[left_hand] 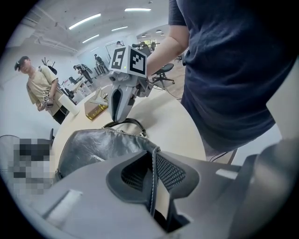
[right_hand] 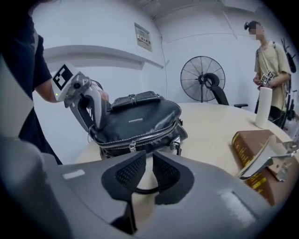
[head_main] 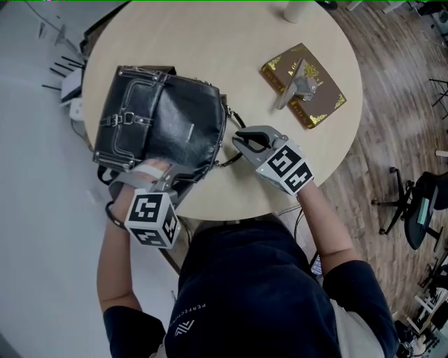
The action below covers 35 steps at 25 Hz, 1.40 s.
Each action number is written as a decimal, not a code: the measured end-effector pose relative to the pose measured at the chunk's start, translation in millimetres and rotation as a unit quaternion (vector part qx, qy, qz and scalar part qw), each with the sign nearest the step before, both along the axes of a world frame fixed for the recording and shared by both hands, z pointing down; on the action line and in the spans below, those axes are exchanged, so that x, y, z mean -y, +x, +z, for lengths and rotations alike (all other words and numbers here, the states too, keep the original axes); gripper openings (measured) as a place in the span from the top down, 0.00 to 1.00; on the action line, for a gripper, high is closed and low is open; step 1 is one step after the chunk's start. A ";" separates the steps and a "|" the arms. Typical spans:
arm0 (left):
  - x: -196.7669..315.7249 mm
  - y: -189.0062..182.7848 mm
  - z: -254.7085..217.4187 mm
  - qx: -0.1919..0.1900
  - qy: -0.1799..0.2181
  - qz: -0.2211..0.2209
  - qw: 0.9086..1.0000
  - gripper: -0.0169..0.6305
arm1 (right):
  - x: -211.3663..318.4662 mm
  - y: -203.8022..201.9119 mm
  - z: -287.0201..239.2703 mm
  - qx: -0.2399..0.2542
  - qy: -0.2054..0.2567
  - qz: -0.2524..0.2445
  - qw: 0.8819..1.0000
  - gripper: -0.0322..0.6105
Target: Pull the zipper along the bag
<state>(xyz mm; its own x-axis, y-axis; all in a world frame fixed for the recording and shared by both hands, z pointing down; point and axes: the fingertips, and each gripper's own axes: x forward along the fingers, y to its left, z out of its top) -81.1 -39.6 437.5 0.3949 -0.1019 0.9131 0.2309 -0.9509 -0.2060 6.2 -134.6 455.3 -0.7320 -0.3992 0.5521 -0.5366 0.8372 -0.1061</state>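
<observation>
a black leather handbag is laid on its side on the left part of a round table, with its buckled flap turned away from the person. the left gripper is held steeply downward at the bag's near edge. in the left gripper view its jaws are seen clamped on a thin stitched leather edge of the bag, which stands upright between the pads.

the right gripper is held just beside the bag's right end, pointed toward it. its jaws are parted, and the pads are pressed on nothing. a thin black strap is seen curving across the gap behind the pads, lying on the table.

the zipper is seen along the side of the bag that faces the right gripper, with a small metal pull on it, just beyond the jaw tips and not touched by them.

a brown book with gold ornament is placed well apart on the right of the table, with a grey metal tool resting on it. a white cylinder is set at the far edge.
</observation>
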 end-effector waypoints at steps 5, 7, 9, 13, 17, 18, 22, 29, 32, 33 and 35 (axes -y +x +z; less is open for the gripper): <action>0.1 -0.1 0.5 0.004 0.003 -0.003 1.000 0.86 | -22.6 -23.8 3.5 0.014 0.002 -0.063 0.998 0.78; 0.1 0.2 0.9 0.006 0.005 -0.005 1.000 0.86 | -24.3 -31.0 5.0 0.016 0.005 -0.072 0.997 0.76; 0.1 0.5 1.0 0.007 0.009 -0.008 1.000 0.86 | -23.1 -35.6 5.3 0.017 0.008 -0.074 0.997 0.75; 0.2 0.7 0.3 0.010 0.021 -0.010 1.000 0.86 | -21.2 -41.5 6.8 0.014 0.015 -0.083 0.996 0.74; 0.2 0.4 0.5 0.011 0.029 -0.013 0.999 0.86 | -19.0 -48.2 9.4 0.012 0.028 -0.096 0.995 0.75; 0.2 0.5 0.7 0.011 0.030 -0.014 0.999 0.86 | -18.7 -49.9 10.3 0.011 0.031 -0.099 0.995 0.75; -0.2 1.2 1.3 0.014 0.032 -0.013 0.999 0.86 | -17.8 -52.5 12.6 0.009 0.035 -0.107 0.994 0.75; -0.7 1.2 0.5 0.016 0.029 -0.011 0.999 0.86 | -16.8 -51.1 15.8 -0.006 0.027 -0.121 0.992 0.84; -0.7 0.7 0.6 0.016 0.028 -0.009 0.999 0.86 | -13.1 -48.3 17.4 -0.017 0.031 -0.118 0.992 0.91; -0.5 0.4 0.8 0.016 0.027 -0.008 0.999 0.86 | -12.2 -47.5 17.8 -0.025 0.035 -0.118 0.992 0.91; -0.4 0.0 1.4 0.015 0.025 -0.009 1.000 0.86 | -12.6 -46.0 17.4 -0.036 0.039 -0.116 0.992 0.93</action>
<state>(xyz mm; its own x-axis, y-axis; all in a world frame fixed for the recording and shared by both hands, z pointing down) -81.1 -39.3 438.8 0.3658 -0.1545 0.9178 0.2207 -0.9436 -0.2469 -39.9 -121.9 472.7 -0.7696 -0.2679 0.5796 -0.3318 0.9433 -0.0045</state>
